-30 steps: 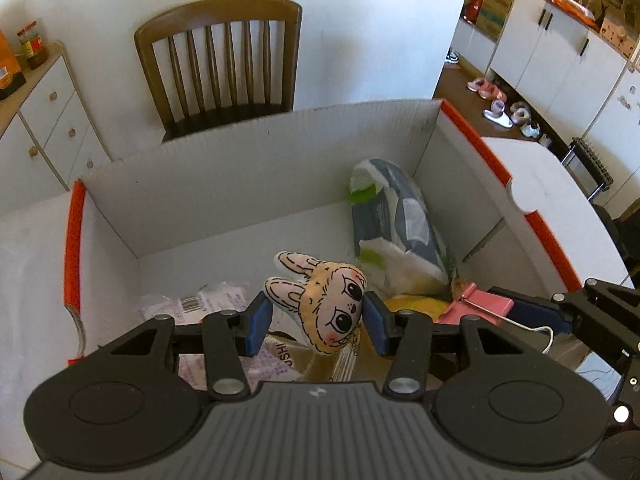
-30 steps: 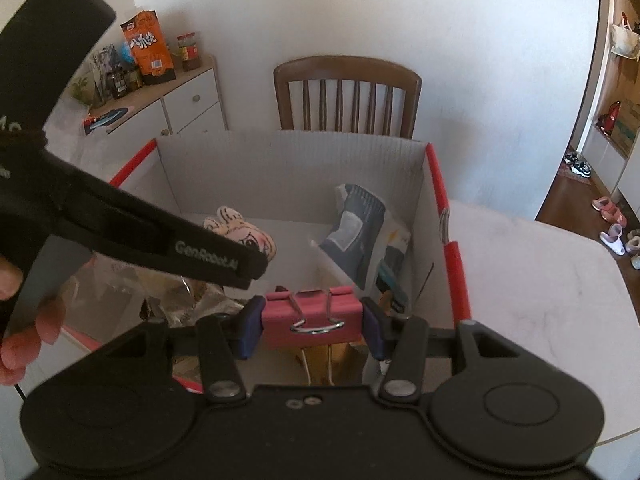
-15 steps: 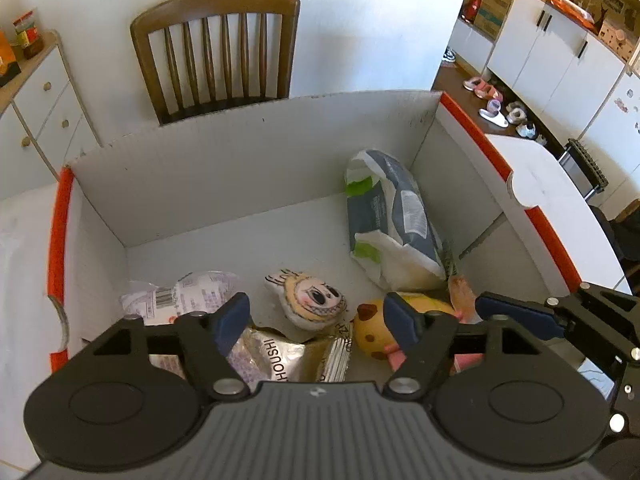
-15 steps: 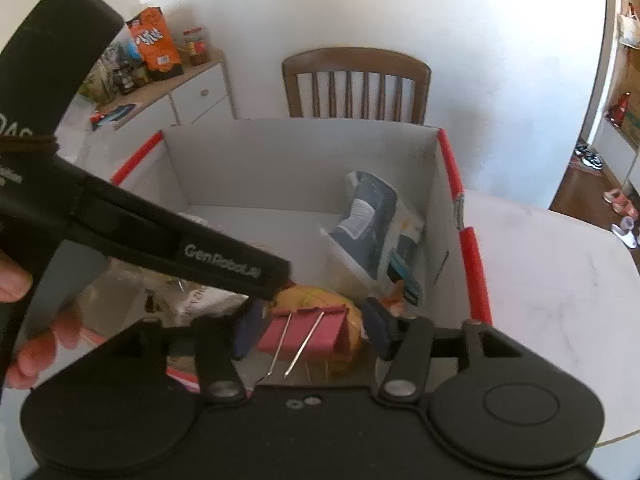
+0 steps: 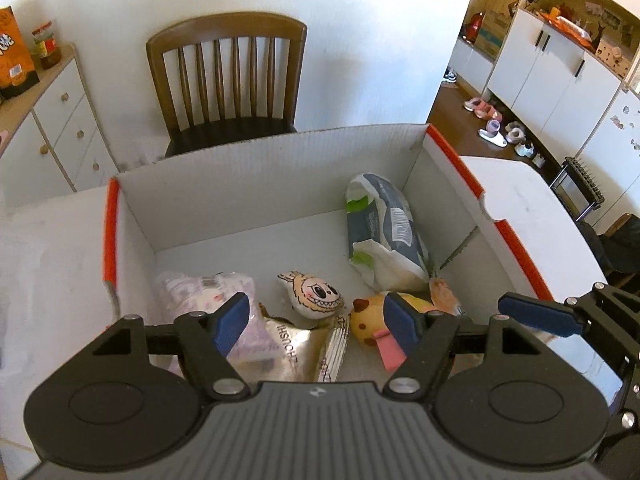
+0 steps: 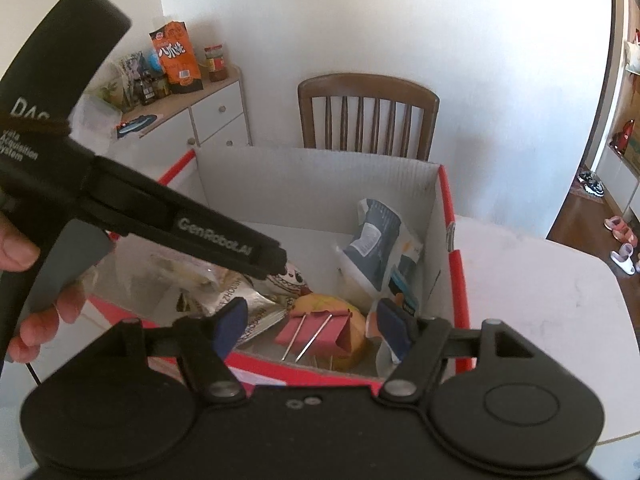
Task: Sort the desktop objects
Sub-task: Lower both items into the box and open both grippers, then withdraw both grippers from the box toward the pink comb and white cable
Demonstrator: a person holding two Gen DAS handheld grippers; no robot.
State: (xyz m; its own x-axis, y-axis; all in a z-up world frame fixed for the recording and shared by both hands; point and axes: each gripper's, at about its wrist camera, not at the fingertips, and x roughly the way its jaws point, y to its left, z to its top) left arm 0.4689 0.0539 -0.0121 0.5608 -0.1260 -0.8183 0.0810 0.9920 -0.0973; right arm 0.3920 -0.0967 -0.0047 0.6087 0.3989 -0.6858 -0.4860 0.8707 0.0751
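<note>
Several objects already lie in the box, and both grippers hang empty above it.

Left wrist view: the left gripper (image 5: 316, 320) has its fingers apart with nothing between them; below, inside the cardboard box (image 5: 272, 168), I see the small plush doll (image 5: 314, 294), a silver snack packet (image 5: 296, 344), a yellow toy (image 5: 370, 318) and a grey pouch (image 5: 384, 232). The far half of the floor is free. Right wrist view: the right gripper (image 6: 312, 322) is opening, and the pink binder clip (image 6: 320, 330) lies loose on the yellow toy, near the red front rim. The table (image 6: 540, 280) to the right looks bare, so little seems left; the box walls are the only edges to avoid.
</note>
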